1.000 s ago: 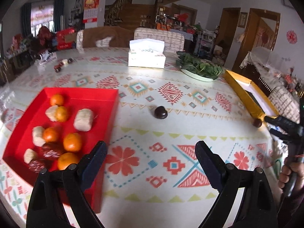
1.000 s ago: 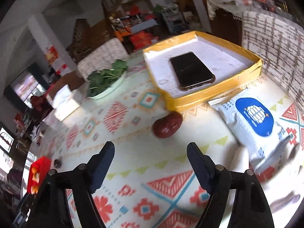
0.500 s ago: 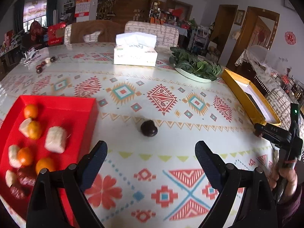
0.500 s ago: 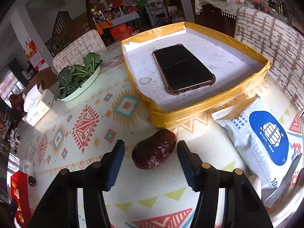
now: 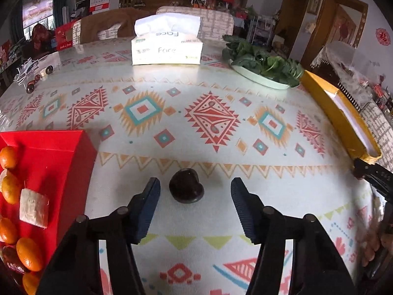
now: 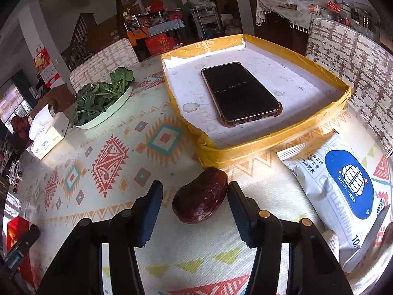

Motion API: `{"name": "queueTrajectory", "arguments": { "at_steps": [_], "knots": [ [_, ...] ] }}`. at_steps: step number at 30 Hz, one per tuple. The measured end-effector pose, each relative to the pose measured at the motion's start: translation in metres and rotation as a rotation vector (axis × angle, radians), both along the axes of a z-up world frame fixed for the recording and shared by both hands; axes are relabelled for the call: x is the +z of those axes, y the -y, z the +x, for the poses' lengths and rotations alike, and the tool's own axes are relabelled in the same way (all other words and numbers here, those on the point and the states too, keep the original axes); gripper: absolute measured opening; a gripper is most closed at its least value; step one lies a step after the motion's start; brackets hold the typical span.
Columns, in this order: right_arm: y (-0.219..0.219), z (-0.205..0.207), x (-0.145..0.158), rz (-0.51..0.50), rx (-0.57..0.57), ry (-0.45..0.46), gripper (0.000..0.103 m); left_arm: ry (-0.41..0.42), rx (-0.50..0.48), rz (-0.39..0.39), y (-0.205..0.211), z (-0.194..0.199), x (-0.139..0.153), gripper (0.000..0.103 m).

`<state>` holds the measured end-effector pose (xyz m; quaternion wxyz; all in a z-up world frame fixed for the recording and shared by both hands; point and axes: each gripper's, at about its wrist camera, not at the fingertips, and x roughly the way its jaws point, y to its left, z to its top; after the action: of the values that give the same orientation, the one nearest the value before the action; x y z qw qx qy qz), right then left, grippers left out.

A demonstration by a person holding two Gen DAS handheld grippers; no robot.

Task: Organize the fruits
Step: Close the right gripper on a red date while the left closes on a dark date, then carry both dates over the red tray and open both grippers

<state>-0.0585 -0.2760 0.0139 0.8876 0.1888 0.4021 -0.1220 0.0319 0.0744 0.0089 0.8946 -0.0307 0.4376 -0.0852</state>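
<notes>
Dark red dates lie on the patterned worktop [image 5: 221,78] between both closing claws, left claw [image 5: 195,206] ungripped around one date [image 5: 186,188], right claw [image 6: 195,207] touching the slanted date [image 6: 200,195].

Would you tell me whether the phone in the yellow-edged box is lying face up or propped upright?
Lying flat. The phone rests dark screen up on the white floor of the yellow-edged box.
</notes>
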Motion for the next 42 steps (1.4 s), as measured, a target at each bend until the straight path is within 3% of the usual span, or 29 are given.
{"name": "queueTrajectory", "arguments": {
  "at_steps": [1, 5, 14, 23, 31, 42],
  "knots": [
    [0.000, 0.000, 0.000, 0.002, -0.001, 0.000, 0.051, -0.002, 0.000, 0.001, 0.001, 0.002, 0.000, 0.058],
    [0.000, 0.000, -0.001, 0.001, -0.003, -0.001, 0.045, 0.008, 0.017, 0.052, 0.004, 0.004, 0.000, 0.025],
    [0.002, -0.004, 0.001, 0.024, -0.001, 0.025, 0.041, 0.043, 0.021, 0.008, -0.005, -0.012, 0.012, 0.025],
    [-0.018, -0.017, 0.021, 0.074, 0.123, 0.185, 0.037, 0.098, 0.061, -0.117, -0.035, -0.053, 0.041, 0.025],
    [-0.039, -0.017, 0.027, 0.129, 0.212, 0.202, 0.036, 0.173, 0.182, -0.194, -0.106, -0.106, 0.064, 0.025],
    [-0.115, -0.029, 0.046, 0.256, 0.404, 0.200, 0.036, 0.216, 0.370, -0.243, -0.207, -0.156, 0.062, 0.025]
  ]
}}
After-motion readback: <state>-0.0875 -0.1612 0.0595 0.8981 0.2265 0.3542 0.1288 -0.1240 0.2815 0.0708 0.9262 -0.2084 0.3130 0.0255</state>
